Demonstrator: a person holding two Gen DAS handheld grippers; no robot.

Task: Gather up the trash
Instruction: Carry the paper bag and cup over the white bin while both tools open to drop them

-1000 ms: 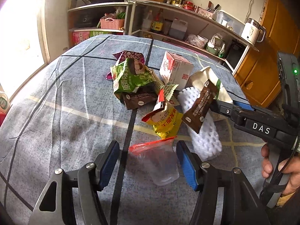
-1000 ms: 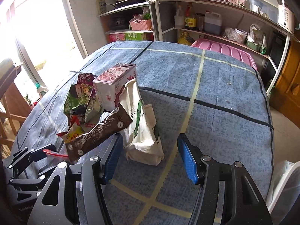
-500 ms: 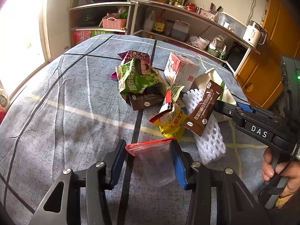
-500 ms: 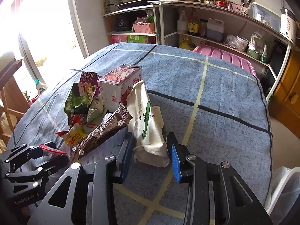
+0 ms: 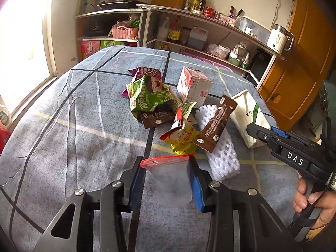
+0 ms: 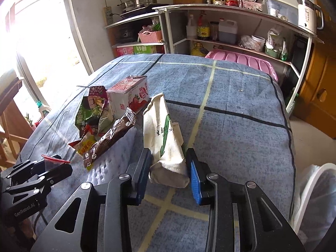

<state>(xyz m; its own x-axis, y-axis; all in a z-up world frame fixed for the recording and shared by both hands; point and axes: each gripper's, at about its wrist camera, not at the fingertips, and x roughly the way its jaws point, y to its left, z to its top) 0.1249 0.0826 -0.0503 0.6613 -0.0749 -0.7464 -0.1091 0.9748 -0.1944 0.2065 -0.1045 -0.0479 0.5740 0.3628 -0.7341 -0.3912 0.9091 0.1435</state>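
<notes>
Left gripper (image 5: pixel 167 180): jaws closing, fingers pressed on clear red-topped plastic bag (image 5: pixel 170 178) on blue checked desk (image 5: pixel 73 126). Right gripper (image 6: pixel 169 175): fingers clamping cream cloth bag (image 6: pixel 166 145) beside wrapper pile (image 5: pixel 168 113).

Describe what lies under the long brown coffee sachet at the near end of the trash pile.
The brown sachet rests slanted across a white foam fruit net, its lower end beside a yellow snack wrapper. Whatever lies beneath the net on the blue tablecloth is covered.
</notes>
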